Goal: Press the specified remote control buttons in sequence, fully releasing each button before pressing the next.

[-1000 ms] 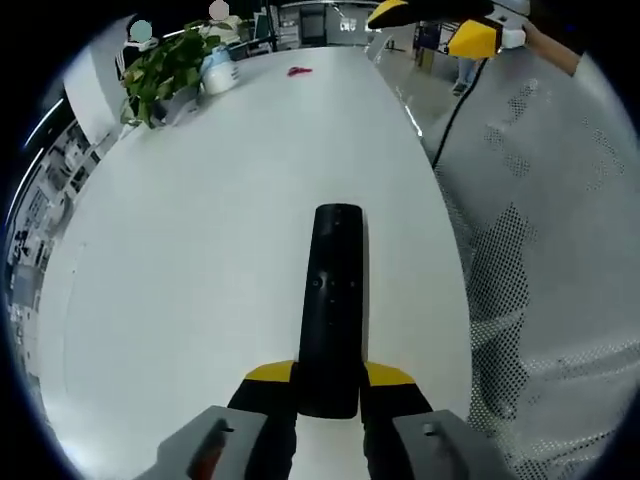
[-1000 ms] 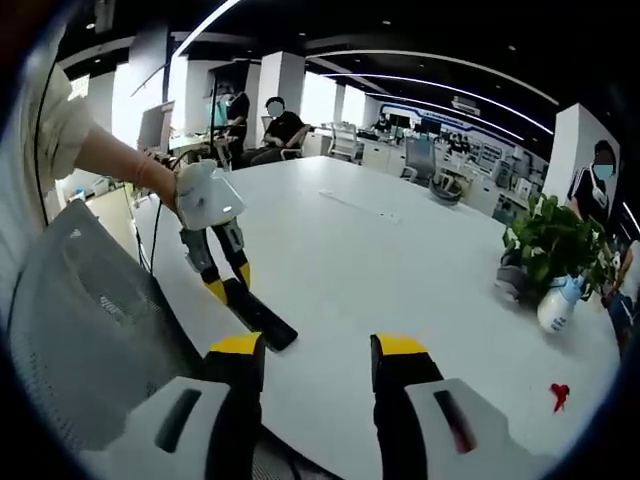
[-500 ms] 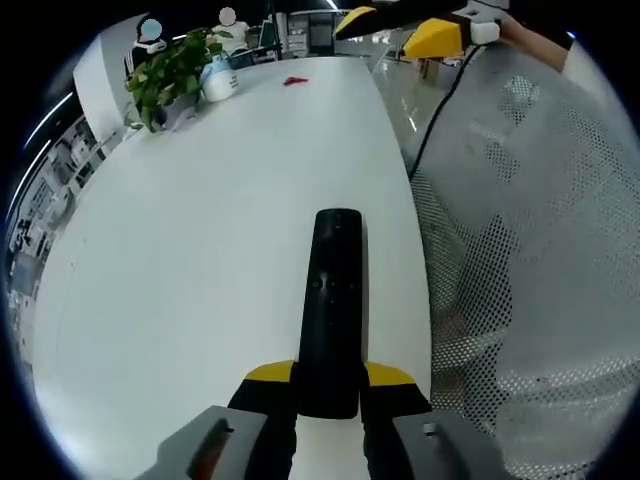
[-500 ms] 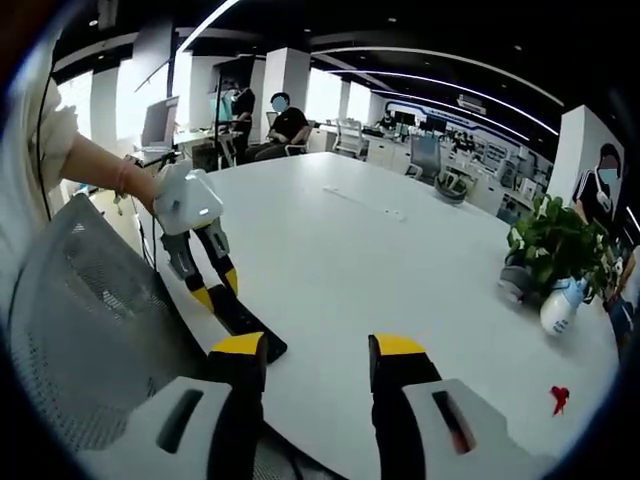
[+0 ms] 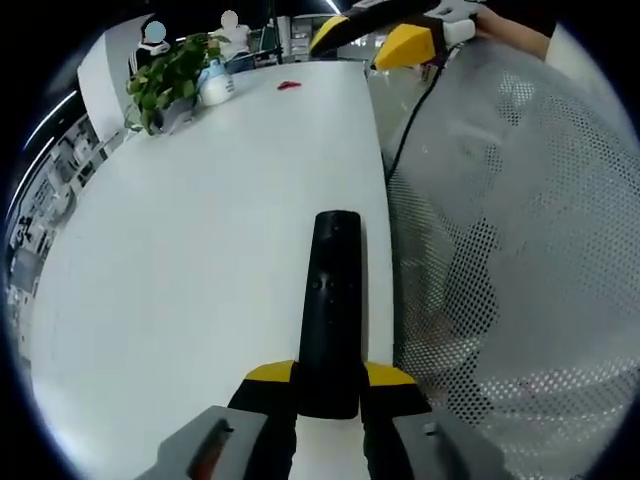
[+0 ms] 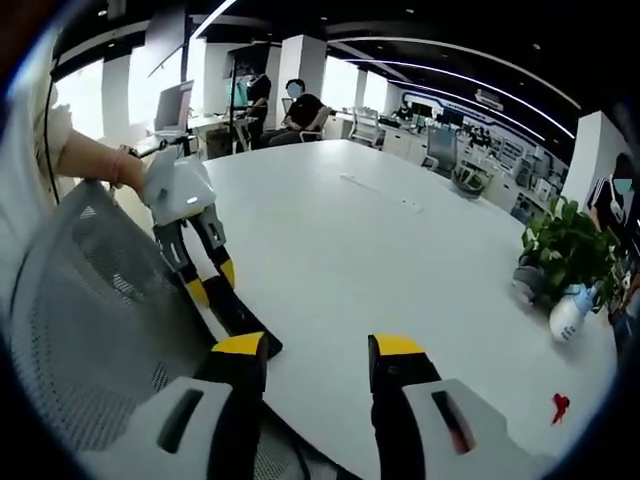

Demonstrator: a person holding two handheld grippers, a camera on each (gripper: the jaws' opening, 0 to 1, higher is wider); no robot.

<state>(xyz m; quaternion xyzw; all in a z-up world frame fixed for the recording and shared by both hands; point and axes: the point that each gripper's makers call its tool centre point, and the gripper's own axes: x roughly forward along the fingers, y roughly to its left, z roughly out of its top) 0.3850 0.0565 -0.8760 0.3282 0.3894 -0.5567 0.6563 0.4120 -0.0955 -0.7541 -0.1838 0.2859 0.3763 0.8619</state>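
The white table (image 5: 200,220) carries a potted plant (image 5: 165,75), a white spray bottle (image 5: 213,83) and a small red object (image 5: 289,86).

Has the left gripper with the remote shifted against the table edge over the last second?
Yes. The remote held by the left gripper has drifted toward the table edge and mesh chair.

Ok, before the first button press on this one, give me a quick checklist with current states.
1. Remote control clamped in left claw: ok.
2. Button face turned toward the camera: ok.
3. Right claw open, holding nothing: ok.
4. Right claw lined up over a button: not ok, it sits apart from the remote.
5. Which button is the target: cannot tell, labels unreadable.
6. Remote over the white table: ok, though near its edge by the mesh chair.
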